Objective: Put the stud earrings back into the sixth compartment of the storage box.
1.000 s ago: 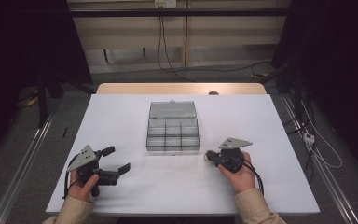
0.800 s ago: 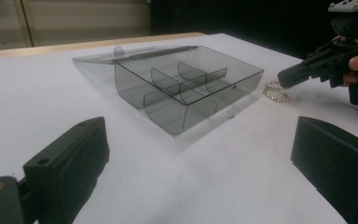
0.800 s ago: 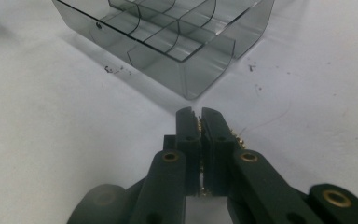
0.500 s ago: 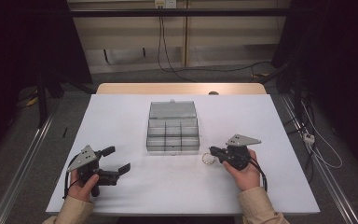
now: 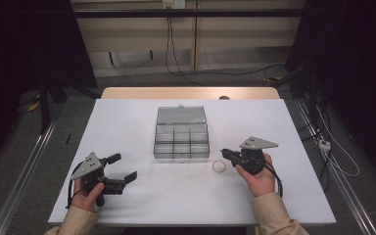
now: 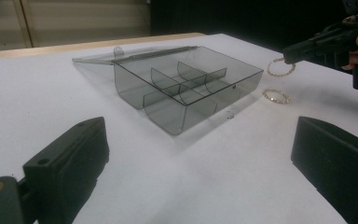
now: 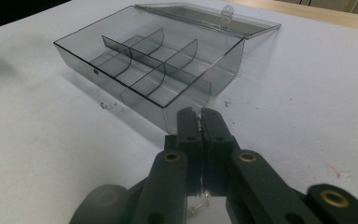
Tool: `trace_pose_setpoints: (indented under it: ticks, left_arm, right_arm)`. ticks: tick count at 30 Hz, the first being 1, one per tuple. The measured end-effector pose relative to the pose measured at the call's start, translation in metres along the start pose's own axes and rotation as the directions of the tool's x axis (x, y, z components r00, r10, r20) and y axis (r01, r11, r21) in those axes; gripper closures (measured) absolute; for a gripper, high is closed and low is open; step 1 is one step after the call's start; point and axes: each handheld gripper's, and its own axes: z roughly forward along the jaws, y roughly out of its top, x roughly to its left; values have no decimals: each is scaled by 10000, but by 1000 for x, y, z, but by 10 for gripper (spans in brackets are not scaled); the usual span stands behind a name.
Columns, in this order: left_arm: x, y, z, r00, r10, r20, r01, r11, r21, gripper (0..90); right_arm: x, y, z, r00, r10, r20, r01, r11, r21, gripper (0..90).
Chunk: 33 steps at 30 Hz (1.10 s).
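Note:
A clear smoky plastic box [image 5: 181,155] with several compartments stands mid-table, its lid [image 5: 181,115] folded back flat. My right gripper [image 5: 223,153] hovers just right of the box's near corner, shut on a thin gold beaded bracelet [image 6: 279,68] that dangles from its tips. Seen along its own jaws, the right gripper [image 7: 199,117] points at the box [image 7: 144,60]. A second beaded bracelet [image 5: 219,166] lies on the table below those tips. At the front left, my left gripper [image 5: 123,166] rests open and empty, facing the box [image 6: 186,88].
The white table top [image 5: 293,127] ends in a wooden strip [image 5: 191,93] at the back. Cables and metal rails run along the floor on both sides. Small dark specks [image 7: 107,106] lie by the box's near wall.
My right gripper has drawn back to the right and lifted slightly, uncovering the bracelet lying on the table. The left gripper has stayed still.

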Motion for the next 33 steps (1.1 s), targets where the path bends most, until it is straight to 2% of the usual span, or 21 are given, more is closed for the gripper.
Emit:
trace_pose_setpoints:
  ticks: [6, 33]
  left_arm:
    - [0, 0, 0, 10000, 3, -18, -3, 10000, -4, 39]
    - [0, 0, 0, 10000, -34, 15, 34, 10000, 4, 38]
  right_arm:
    - [-1, 5, -2, 9999, 158, -60, -158, 9998, -127, 883]
    - [9, 26, 2, 9998, -176, -113, 174, 9997, -177, 883]
